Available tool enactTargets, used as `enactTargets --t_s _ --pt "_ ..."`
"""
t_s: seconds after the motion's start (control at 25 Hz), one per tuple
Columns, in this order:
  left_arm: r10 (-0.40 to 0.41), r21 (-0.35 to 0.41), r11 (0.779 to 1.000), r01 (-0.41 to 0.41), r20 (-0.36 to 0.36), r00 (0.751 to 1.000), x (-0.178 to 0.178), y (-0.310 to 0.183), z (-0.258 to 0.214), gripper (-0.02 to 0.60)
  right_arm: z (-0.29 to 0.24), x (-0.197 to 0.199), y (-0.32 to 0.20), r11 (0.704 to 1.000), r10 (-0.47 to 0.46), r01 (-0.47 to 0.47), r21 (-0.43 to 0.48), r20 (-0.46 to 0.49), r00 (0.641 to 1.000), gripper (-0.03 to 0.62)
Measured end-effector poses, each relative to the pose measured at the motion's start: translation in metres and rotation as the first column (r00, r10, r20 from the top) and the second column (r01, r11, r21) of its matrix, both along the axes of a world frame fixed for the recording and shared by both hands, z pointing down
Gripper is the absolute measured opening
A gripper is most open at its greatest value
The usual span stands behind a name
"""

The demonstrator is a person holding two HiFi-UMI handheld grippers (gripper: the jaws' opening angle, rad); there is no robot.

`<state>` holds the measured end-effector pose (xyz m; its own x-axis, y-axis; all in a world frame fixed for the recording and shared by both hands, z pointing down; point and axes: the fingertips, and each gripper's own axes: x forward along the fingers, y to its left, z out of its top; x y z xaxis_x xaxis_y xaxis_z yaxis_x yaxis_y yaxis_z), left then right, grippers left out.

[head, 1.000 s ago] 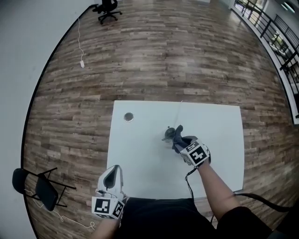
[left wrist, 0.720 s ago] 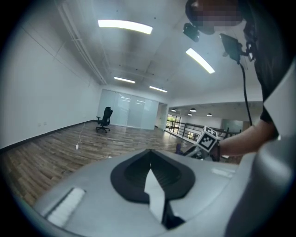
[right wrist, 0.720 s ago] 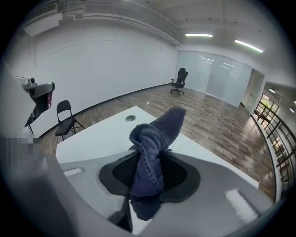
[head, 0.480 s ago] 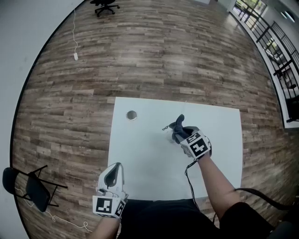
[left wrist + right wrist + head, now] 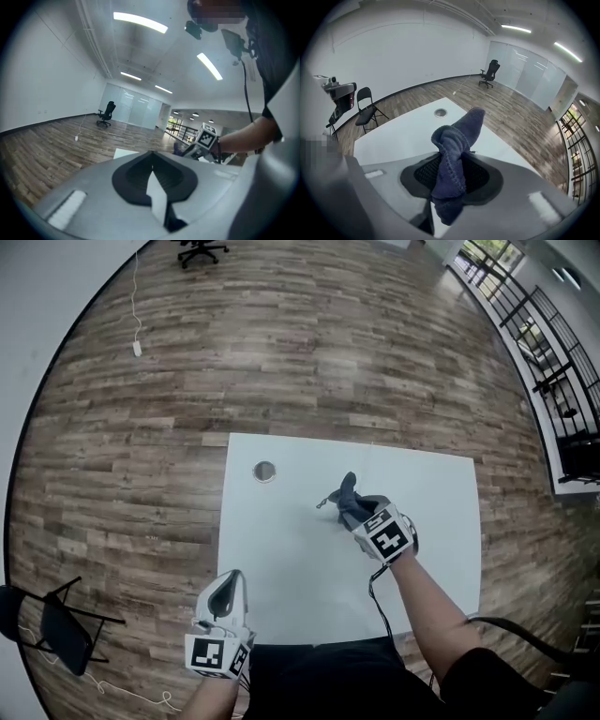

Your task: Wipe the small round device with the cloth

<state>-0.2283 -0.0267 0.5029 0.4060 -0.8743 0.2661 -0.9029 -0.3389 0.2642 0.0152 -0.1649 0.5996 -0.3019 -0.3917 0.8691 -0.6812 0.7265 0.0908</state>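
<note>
**Around the Surface**

We see a white surface [image 5: 281, 559] standing on a wood-plank floor [image 5: 309, 352]. A black office chair [image 5: 195, 249] stands far off by the white wall, and a white cable [image 5: 137, 347] lies on the floor near it. A black folding chair [image 5: 52, 629] stands off the surface's left side. A dark railing [image 5: 530, 334] lines the right.

The right tool [image 5: 353, 509] holds the cloth [image 5: 348, 489], well apart from the round device [image 5: 264, 471].

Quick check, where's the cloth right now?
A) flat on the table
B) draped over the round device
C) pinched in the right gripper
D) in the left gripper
C: its own view shows the right gripper shut on the dark blue cloth, while the small round device sits uncovered on the table.
</note>
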Motion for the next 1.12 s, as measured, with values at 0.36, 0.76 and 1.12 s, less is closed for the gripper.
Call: enactTargets --t_s 0.36,0.76,1.12 --pt "0.003 -0.004 1.0 -0.003 -0.003 1.0 -0.005 0.003 -0.001 0.006 0.046 -0.02 0.043 0.989 0.023 -0.014 -0.148 0.06 0.998 0.121" --pt "-0.006 0.034 0.999 0.006 0.006 1.0 0.0 -0.013 -0.006 0.006 -0.01 -0.006 0.001 0.994 -0.05 0.046 0.095 0.044 0.998 0.121" --pt "0.018 0.059 0.998 -0.02 0.028 0.999 0.021 -0.011 -0.027 0.006 0.007 0.005 -0.003 0.997 -0.062 0.06 0.042 0.03 0.998 0.121"
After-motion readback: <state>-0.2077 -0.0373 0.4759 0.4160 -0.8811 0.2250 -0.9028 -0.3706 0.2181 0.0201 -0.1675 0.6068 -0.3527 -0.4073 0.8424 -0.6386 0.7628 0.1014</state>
